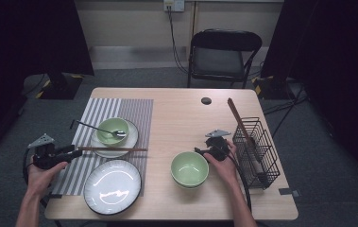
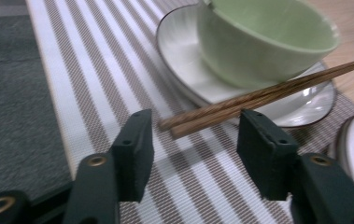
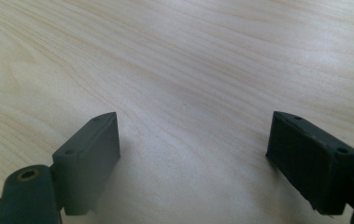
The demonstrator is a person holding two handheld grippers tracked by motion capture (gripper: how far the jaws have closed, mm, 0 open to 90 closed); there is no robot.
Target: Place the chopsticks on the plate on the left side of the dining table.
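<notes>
This place looks like a recording room or a lab, arranged as a small dining scene, not a real home. A light wooden desk [image 1: 181, 118] stands on grey carpet floor [image 1: 21, 137], and dark curtains [image 1: 30, 33] hang at both sides. Beyond the desk, far from the fingers, an empty black folding chair [image 1: 223, 54] stands by a plain wall with a power socket [image 1: 174, 5] and a cable going down. The desk has a cable hole [image 1: 206, 100] like an office desk. Just in front of the left fingers [image 2: 135, 144] lies a striped placemat [image 1: 101, 111] with plates and bowls, set like for a meal.
</notes>
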